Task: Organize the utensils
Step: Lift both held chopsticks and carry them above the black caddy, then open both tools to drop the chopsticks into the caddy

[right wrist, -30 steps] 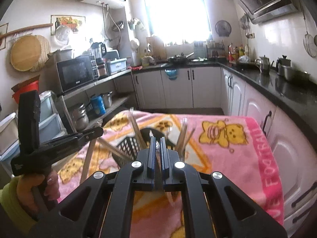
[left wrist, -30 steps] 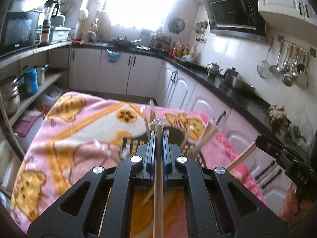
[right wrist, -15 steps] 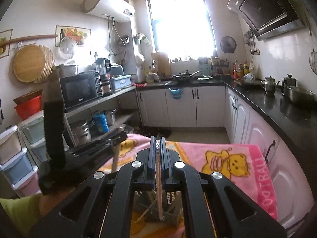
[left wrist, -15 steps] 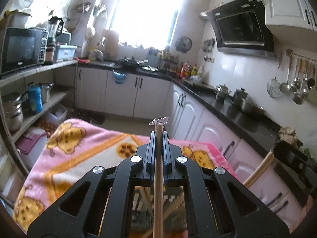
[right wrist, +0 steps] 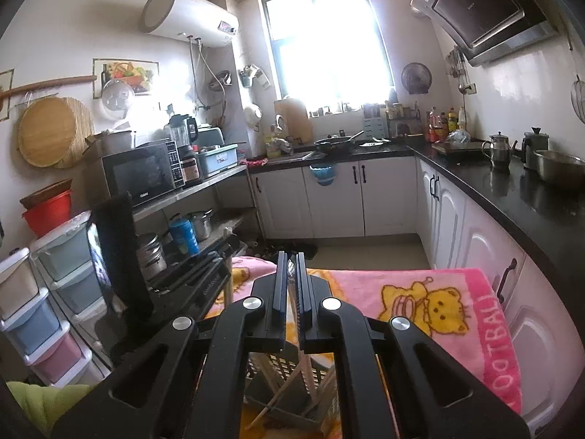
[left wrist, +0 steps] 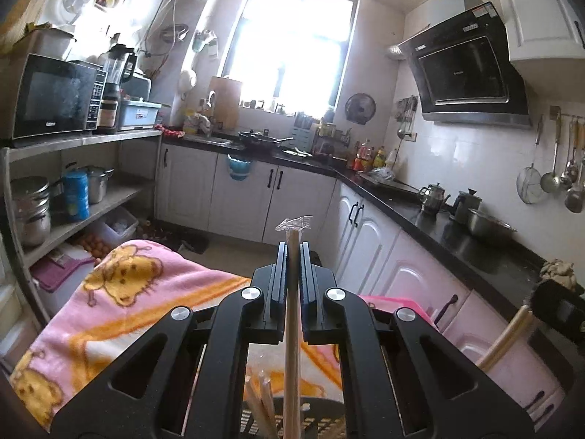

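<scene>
The left gripper (left wrist: 291,247) was closed on a wooden chopstick (left wrist: 292,347) that ran straight up between its fingers, a scrap of clear wrapping projecting past the fingertips. The right gripper (right wrist: 291,256) stood nearly closed around a pale stick (right wrist: 292,314), also wrapped; the pale stick lay in the narrow slot, but firm contact with the pads could not be confirmed. Directly below both tools sat the dark slotted utensil basket (right wrist: 281,373), resting on the pink cartoon blanket (right wrist: 420,292), with several more sticks (left wrist: 261,398) leaning loosely inside it. Judged risks: a stick held along the finger axis offered little resistance to sliding, so any easing of the grip could let it drop lengthwise; a stick lowered at an angle could strike the leaning sticks or snag in the slotted wall; the light basket on soft fabric could tip under a sideways push; and the two tools, working close together over one container, could collide. In the left wrist view the right tool (left wrist: 559,307) appeared only as a dark edge with stick ends below it. The gripper bodies hid most of the basket, its base and its compartments, so the correct slot could not be determined. The lower ends of both held sticks were cut off by the frame. The blanket concealed the surface beneath. Farther off, window glare (right wrist: 329,44) washed out the items on the sill and rear counter.
</scene>
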### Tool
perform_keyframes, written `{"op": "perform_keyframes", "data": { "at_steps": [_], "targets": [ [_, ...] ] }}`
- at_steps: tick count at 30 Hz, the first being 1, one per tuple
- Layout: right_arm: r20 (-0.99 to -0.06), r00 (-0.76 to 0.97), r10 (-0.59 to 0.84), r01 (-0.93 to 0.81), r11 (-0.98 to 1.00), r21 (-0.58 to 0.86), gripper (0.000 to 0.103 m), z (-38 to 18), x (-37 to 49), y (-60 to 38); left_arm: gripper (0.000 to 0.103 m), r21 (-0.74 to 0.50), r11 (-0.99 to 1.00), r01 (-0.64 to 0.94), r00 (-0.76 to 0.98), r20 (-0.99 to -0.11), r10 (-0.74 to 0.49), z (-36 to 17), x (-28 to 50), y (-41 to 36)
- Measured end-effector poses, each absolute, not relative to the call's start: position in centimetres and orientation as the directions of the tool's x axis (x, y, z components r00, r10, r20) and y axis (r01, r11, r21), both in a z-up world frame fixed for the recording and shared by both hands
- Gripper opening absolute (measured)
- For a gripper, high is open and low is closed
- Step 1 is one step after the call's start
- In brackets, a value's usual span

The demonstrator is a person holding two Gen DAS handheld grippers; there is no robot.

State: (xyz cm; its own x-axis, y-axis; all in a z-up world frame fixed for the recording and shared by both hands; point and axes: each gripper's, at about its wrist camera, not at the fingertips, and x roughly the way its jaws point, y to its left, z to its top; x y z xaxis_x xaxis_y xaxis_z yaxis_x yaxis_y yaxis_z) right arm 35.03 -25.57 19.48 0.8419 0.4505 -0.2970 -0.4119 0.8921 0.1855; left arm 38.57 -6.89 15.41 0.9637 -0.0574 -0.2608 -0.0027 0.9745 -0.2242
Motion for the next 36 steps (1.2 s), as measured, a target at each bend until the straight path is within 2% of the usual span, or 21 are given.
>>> {"op": "perform_keyframes", "data": {
  "at_steps": [5,16,27,29,31,36],
  "targets": [
    [-0.324,0.829,0.456,-0.417,0.890,0.185,0.004,17.7,35.6,-25.6,0.001,-0.190,0.982,-0.005,0.967,-0.252,-0.044,13.8,39.4,-7.8],
    [-0.390,0.801,0.455,-0.399,0.890,0.220,0.004,13.9,35.2,-26.3,0.002,-0.195,0.981,0.023,0.964,-0.257,-0.073,11.0,40.3,-7.9],
    [-0.443,0.774,0.452,-0.374,0.892,0.255,0.005,11.2,33.9,-27.3,0.002,-0.185,0.982,0.041,0.952,-0.292,-0.095,9.7,39.7,-7.6],
    [-0.456,0.768,0.449,-0.365,0.893,0.264,0.005,10.9,33.8,-27.4,0.003,-0.175,0.983,0.046,0.950,-0.297,-0.098,9.7,39.6,-7.7],
    [-0.463,0.765,0.448,-0.361,0.893,0.268,0.006,10.6,33.6,-27.5,0.009,-0.171,0.984,0.054,0.947,-0.304,-0.105,9.6,39.6,-7.8],
    [-0.472,0.763,0.441,-0.347,0.896,0.275,0.014,10.4,32.9,-27.9,0.017,-0.158,0.985,0.069,0.940,-0.320,-0.117,9.5,39.2,-8.2]
  ]
}}
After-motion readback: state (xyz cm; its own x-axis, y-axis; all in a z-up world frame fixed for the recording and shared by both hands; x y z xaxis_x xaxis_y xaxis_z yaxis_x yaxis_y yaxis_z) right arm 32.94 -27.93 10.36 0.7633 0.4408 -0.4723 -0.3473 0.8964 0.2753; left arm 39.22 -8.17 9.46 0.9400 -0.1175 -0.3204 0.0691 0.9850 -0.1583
